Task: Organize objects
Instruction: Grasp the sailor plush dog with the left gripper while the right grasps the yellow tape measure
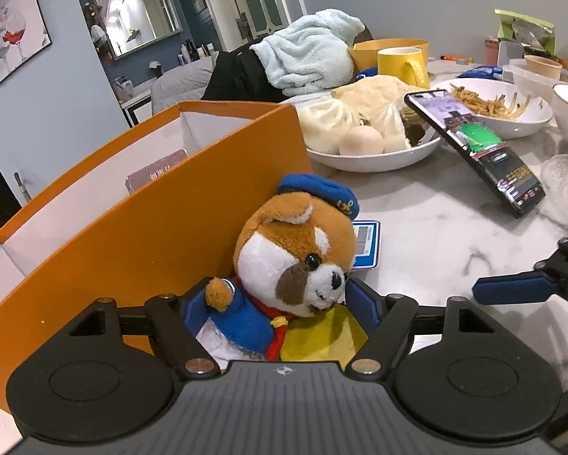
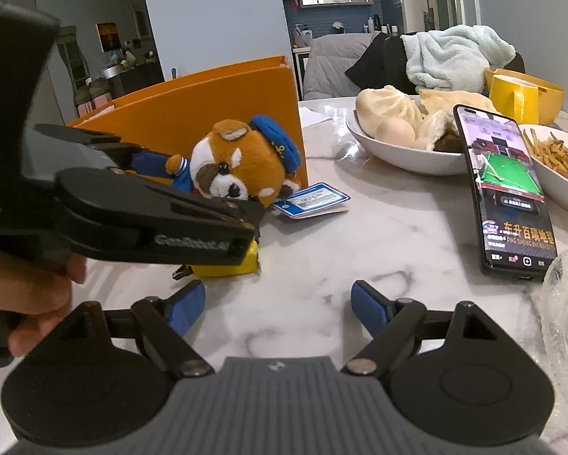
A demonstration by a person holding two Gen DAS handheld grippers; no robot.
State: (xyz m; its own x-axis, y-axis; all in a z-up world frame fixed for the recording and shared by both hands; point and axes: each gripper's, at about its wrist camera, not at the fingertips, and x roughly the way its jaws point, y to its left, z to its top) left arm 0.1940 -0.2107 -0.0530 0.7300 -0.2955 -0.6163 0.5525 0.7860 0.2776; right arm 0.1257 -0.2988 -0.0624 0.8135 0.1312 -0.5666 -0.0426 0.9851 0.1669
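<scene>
— Where is the plush dog [image 1: 295, 261] being found?
— Against the orange box [image 1: 139, 227] on the table [image 2: 359, 235], between the left gripper [image 1: 280, 303] fingers — spread, not pressing.
— The right gripper [image 2: 278, 309]?
— Being held open, empty, farther off.

Marble table [image 2: 321, 265] – 2 food bowls [image 2: 397, 155], propped phone [image 2: 507, 189], yellow mug [image 1: 401, 62].

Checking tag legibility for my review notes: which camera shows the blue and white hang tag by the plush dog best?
The right wrist view. There the hang tag lies in full on the marble table, its barcode face and outline clear. In the left wrist view, the plush dog hides most of it; only a blue-edged strip shows beside its head.
</scene>
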